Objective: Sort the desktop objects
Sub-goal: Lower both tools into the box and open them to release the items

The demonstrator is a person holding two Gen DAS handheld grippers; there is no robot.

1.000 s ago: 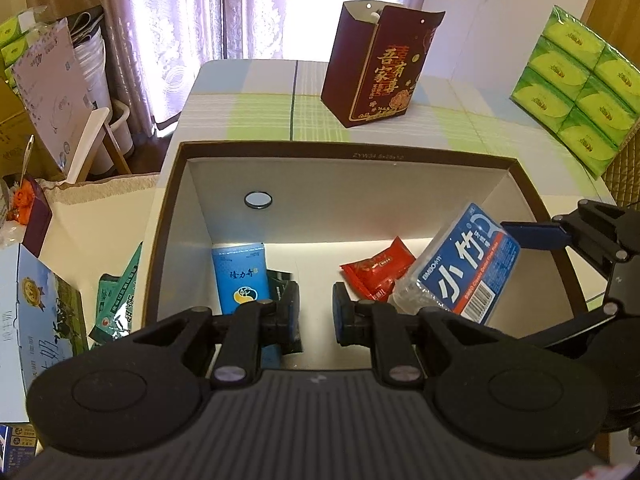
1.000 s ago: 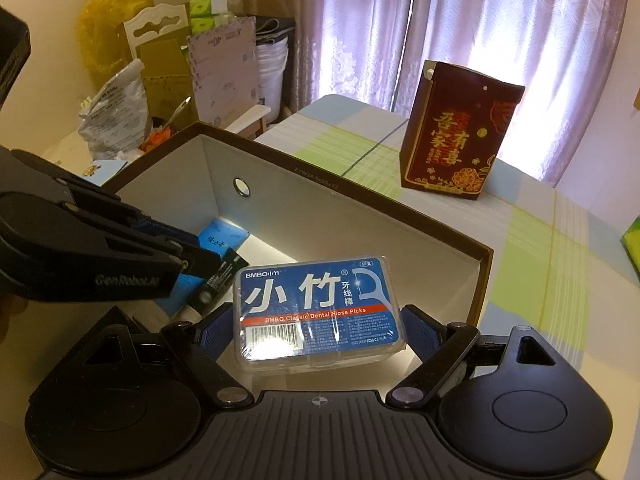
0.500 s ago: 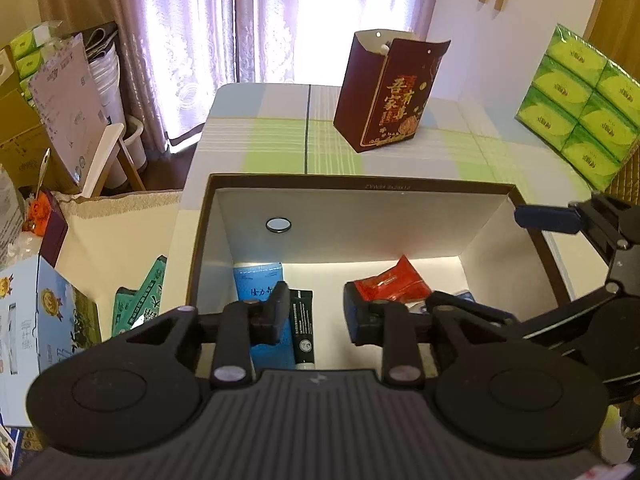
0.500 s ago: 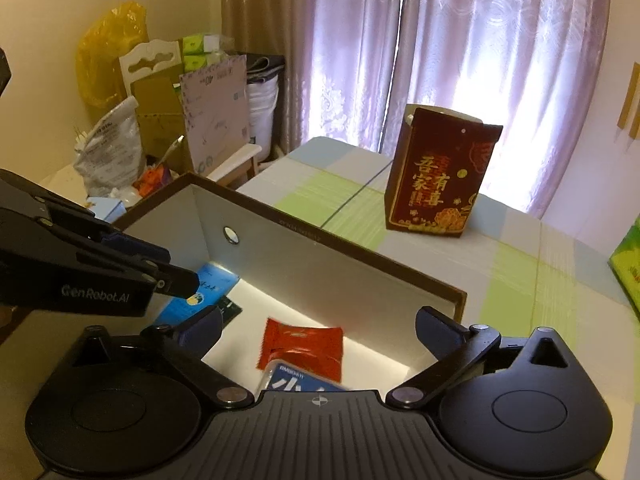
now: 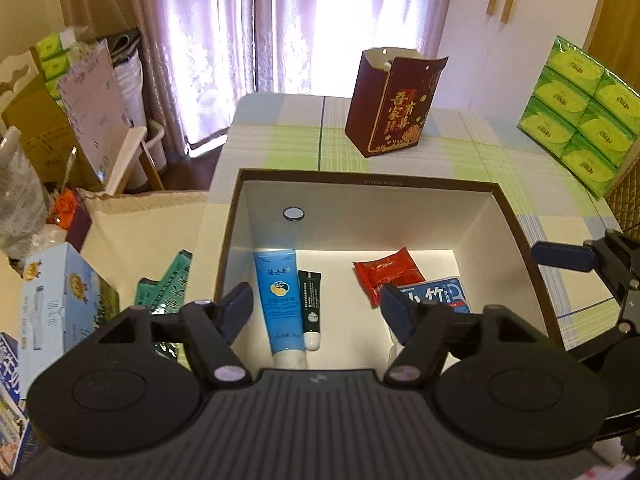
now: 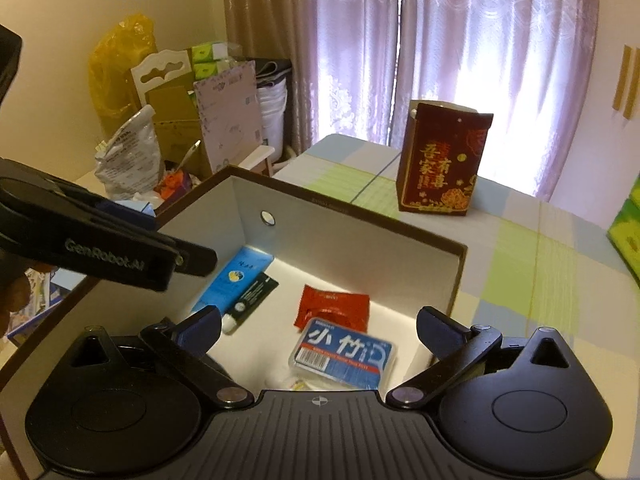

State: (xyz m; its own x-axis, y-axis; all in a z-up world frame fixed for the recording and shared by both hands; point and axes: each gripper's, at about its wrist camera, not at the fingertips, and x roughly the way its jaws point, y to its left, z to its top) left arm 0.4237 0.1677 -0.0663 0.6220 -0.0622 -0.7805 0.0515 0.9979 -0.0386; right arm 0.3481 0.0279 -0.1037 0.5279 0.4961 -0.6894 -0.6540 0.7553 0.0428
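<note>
The dental floss pick case (image 6: 344,356), clamped in the right hand-held gripper (image 6: 318,330) a second ago, now lies on the floor of the box (image 6: 360,240) beside the red packet (image 6: 332,308). That gripper's jaws stand wide apart and empty. The left hand-held gripper (image 5: 316,308), nearly closed before, has spread apart above the blue tube (image 5: 280,300).

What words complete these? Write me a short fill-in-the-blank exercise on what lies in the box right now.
1. The dental floss pick case lies inside the ____, on its floor.
2. The red snack packet sits right next to the ____ case.
3. The small black tube lies beside the ____ tube.
4. The right gripper holds ____.

Missing words: box; floss pick; blue; nothing
</note>
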